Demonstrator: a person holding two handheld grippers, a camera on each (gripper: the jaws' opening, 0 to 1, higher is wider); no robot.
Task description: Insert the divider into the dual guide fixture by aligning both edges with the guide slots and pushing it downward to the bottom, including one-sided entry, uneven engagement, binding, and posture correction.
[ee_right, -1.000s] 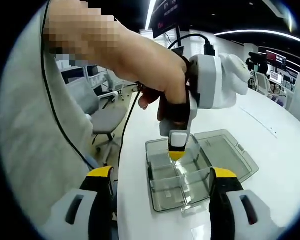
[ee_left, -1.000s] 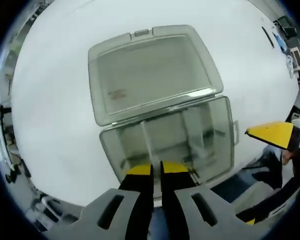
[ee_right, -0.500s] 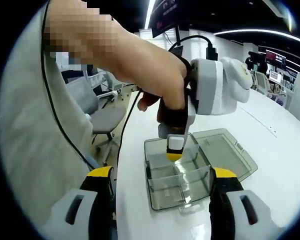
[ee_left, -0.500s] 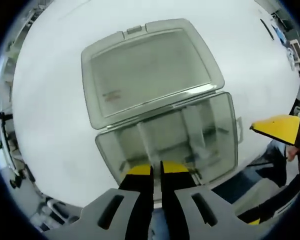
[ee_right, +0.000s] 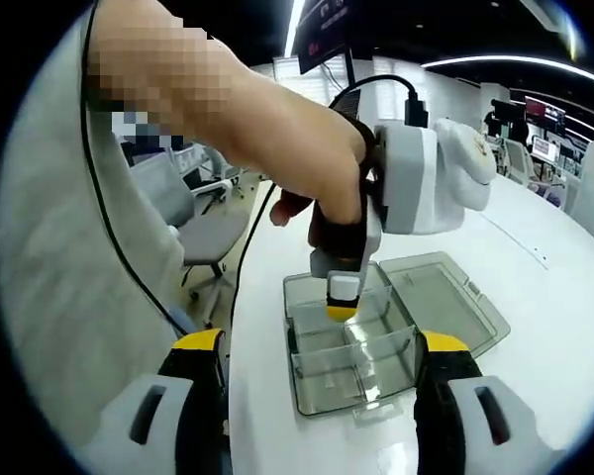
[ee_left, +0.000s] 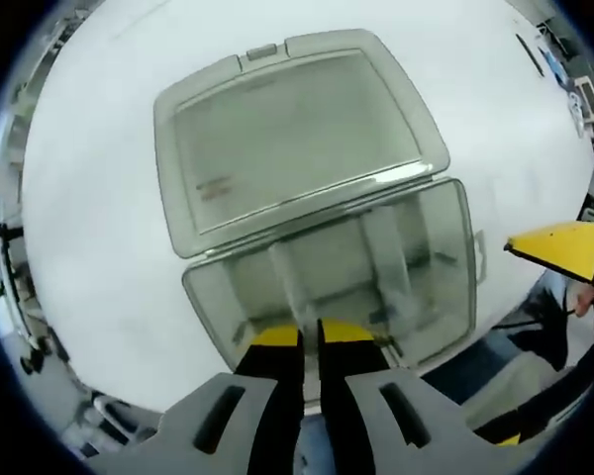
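Your left gripper (ee_left: pixel 309 334) was clamped on the divider (ee_left: pixel 295 297) at lower centre, over the box (ee_left: pixel 436 267); right gripper (ee_right: pixel 322 351) gaped wide.

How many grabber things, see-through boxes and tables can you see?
Grabbers: 2, the left gripper and the right gripper
See-through boxes: 1, the box with its lid open
Tables: 1, the white table
Total: 4
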